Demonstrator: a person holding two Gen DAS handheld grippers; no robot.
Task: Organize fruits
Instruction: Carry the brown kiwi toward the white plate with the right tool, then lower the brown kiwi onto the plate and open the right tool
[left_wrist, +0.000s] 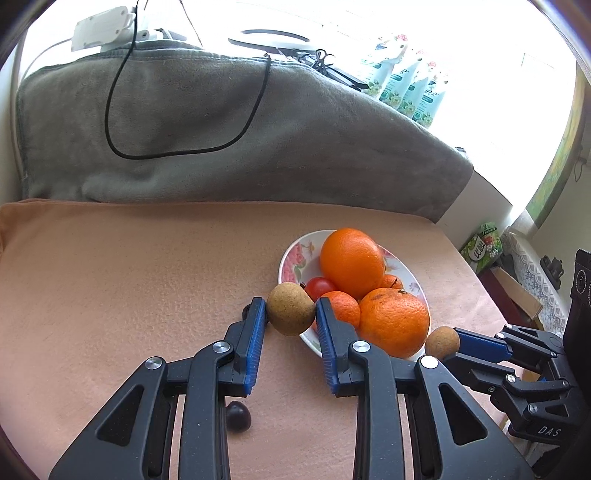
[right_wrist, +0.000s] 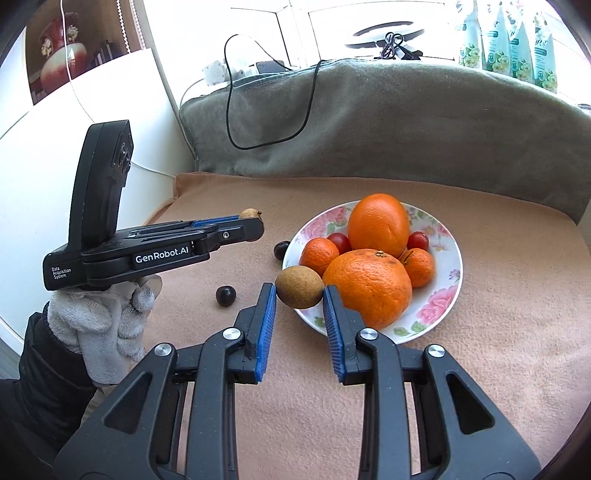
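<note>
A small brown round fruit (left_wrist: 290, 308) is being gripped in the left gripper (left_wrist: 290, 314), another (right_wrist: 300, 287) in the right gripper (right_wrist: 300, 295), both at seven o'clock of the floral ceramic plate (right_wrist: 439, 306). Release over free plate space is judged next.

Bright window (left_wrist: 480, 55), grey blanket (left_wrist: 221, 122)

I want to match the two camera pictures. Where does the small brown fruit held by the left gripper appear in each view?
Left wrist view: the brown fruit sits low in the centre, clamped between the left gripper's blue pads.
Right wrist view: it is small, left of centre, at the tip of the left gripper seen from the side.
Shared landmark: the floral plate of oranges, right of that fruit in both views.
</note>
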